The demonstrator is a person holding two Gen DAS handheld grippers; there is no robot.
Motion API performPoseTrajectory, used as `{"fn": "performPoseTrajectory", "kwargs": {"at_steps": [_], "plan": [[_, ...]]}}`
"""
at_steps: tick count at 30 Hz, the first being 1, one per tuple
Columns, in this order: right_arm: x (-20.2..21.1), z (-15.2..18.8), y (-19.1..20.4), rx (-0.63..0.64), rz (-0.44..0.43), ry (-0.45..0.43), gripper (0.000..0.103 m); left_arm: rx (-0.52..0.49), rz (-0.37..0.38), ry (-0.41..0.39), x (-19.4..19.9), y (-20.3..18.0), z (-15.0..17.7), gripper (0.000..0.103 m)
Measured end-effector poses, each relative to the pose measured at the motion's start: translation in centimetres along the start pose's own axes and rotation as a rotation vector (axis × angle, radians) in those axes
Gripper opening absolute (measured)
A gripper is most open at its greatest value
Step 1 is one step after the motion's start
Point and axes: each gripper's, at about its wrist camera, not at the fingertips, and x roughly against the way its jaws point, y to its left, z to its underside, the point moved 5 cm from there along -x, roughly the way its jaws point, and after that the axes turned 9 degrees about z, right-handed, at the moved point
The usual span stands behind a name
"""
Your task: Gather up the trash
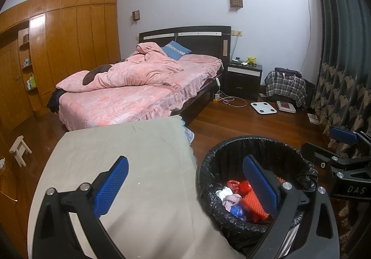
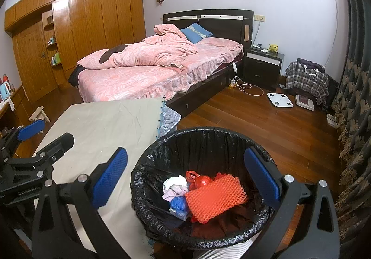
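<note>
Trash (image 2: 204, 194) sits loose in the lined bin (image 2: 162, 143) beside the table (image 2: 104, 124); both grippers (image 1: 185, 187) (image 2: 185, 182) hover with fingers apart, empty, so a careless pass could snag the liner or tip the bin.

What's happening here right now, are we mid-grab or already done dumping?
Nothing is being held. Both the left gripper and the right gripper are open and empty, beside and above the black-lined trash bin. Inside it lie an orange foam net, a red bag, crumpled tissue and something blue. The cloth-covered table beside the bin shows no trash.
</note>
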Motion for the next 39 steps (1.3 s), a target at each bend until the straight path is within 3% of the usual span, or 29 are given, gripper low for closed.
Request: {"fn": "performPoseTrajectory", "kwargs": {"at_steps": [39], "plan": [[0.01,-0.15,0.23,0.001,0.000,0.003,0.098,0.002,-0.001,0.005,-0.06,0.20,0.03,0.097]]}}
